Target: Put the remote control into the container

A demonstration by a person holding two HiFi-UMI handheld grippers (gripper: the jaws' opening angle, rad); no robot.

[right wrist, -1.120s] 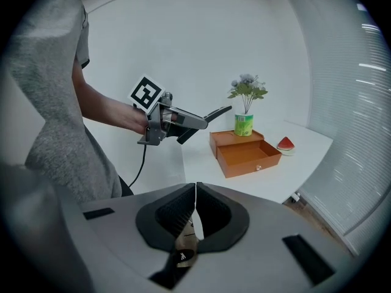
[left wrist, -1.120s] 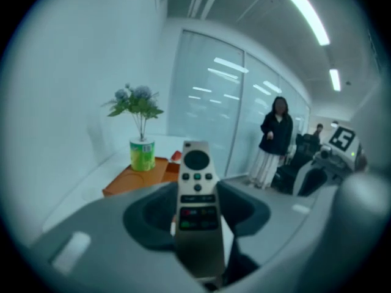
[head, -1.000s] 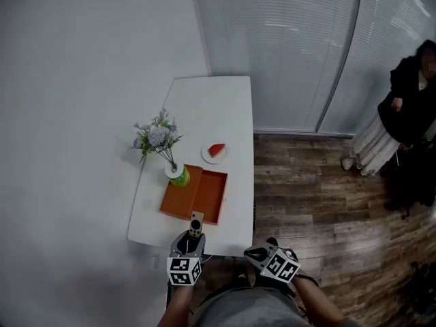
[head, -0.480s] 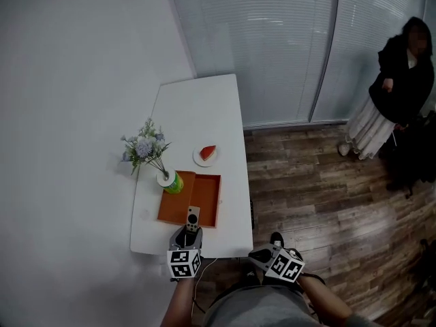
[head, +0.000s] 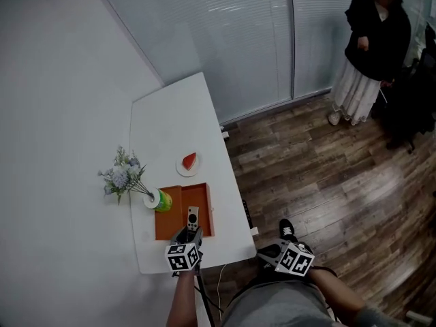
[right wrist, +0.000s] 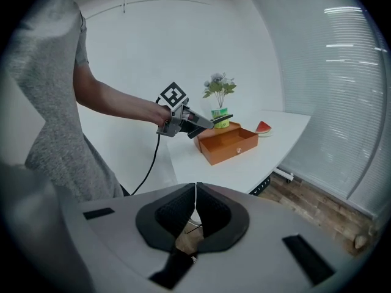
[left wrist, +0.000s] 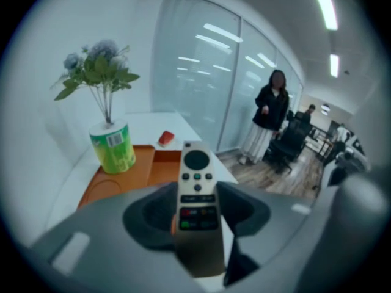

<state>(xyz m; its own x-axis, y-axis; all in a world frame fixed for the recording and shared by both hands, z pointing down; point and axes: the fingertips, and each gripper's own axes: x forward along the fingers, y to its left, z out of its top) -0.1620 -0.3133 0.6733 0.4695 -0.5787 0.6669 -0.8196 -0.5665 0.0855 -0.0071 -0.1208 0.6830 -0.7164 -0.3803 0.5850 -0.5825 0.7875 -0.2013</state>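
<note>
My left gripper [head: 188,236] is shut on a slim silver remote control [head: 193,218] [left wrist: 197,194], whose button end sticks out forward over the near end of the orange container [head: 204,216] [left wrist: 122,176]. The open-topped container lies on the white table [head: 170,128]. Off to the right, beside the table and over the wooden floor, my right gripper [head: 267,252] [right wrist: 194,218] is shut with nothing in it. In the right gripper view the left gripper [right wrist: 201,126] hangs just in front of the container [right wrist: 229,144].
A green can holding flowers [head: 158,199] [left wrist: 113,148] stands at the container's left side. A plate with a watermelon slice [head: 189,162] sits beyond it. A person [head: 371,53] stands by the glass wall at the far right.
The left gripper has carried the remote forward, from the table's near edge to over the container's near end. The right gripper has shifted a little. The head view has swung left.
</note>
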